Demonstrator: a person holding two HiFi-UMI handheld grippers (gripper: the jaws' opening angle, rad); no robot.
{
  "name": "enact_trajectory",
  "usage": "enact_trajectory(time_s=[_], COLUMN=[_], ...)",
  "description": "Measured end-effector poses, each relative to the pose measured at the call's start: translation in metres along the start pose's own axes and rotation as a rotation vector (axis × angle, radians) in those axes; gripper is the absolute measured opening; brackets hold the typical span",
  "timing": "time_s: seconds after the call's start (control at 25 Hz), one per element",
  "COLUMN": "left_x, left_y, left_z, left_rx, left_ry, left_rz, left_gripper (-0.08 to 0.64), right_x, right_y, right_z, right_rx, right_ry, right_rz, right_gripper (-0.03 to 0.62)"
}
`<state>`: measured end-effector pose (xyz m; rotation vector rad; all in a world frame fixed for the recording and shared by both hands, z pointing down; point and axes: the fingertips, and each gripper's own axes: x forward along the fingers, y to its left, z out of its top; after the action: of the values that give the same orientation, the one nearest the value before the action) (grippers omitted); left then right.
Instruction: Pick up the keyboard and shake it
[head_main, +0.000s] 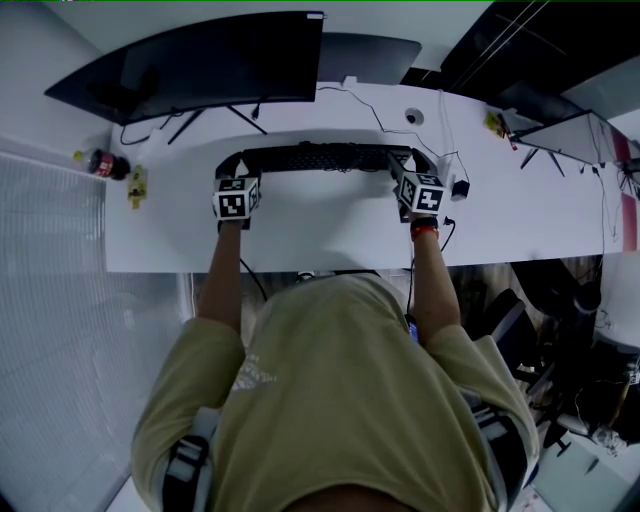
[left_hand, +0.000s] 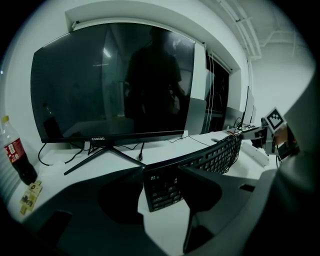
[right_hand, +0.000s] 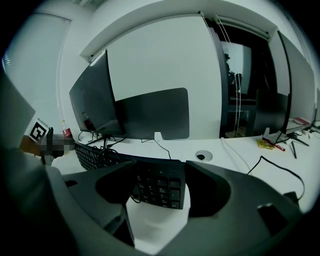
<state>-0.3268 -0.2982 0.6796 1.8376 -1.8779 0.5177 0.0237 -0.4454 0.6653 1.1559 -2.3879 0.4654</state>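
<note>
A black keyboard (head_main: 320, 157) stretches across the white desk (head_main: 330, 225) in front of the monitors, tipped up so its keys face me. My left gripper (head_main: 238, 167) is shut on its left end, and my right gripper (head_main: 402, 167) on its right end. In the left gripper view the keyboard's end (left_hand: 159, 186) sits pinched between the two dark jaws of the gripper (left_hand: 161, 194). The right gripper view shows the number-pad end (right_hand: 159, 187) clamped the same way by the gripper (right_hand: 157, 194). Whether the keyboard's lower edge still touches the desk I cannot tell.
A large dark monitor (head_main: 210, 65) on a spread-leg stand is just behind the keyboard, with a second screen (head_main: 365, 55) beside it. A cola bottle (head_main: 100, 162) and a yellow item (head_main: 137, 185) lie far left. Cables and a small black object (head_main: 460, 187) sit right.
</note>
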Motion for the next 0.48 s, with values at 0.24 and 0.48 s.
enact_trajectory(time_s=[0.24, 0.48], left_x=[-0.006, -0.014], left_y=[0.000, -0.005], left_z=[-0.008, -0.014], left_rx=[0.016, 0.031], left_ry=[0.000, 0.001], left_rz=[0.006, -0.001], left_gripper=[0.225, 0.224], right_x=[-0.010, -0.020], right_y=[0.004, 0.007], right_z=[-0.006, -0.013], right_rx=[-0.005, -0.011], right_ry=[-0.004, 0.002], right_rz=[-0.005, -0.013], right_gripper=[0.316, 0.316])
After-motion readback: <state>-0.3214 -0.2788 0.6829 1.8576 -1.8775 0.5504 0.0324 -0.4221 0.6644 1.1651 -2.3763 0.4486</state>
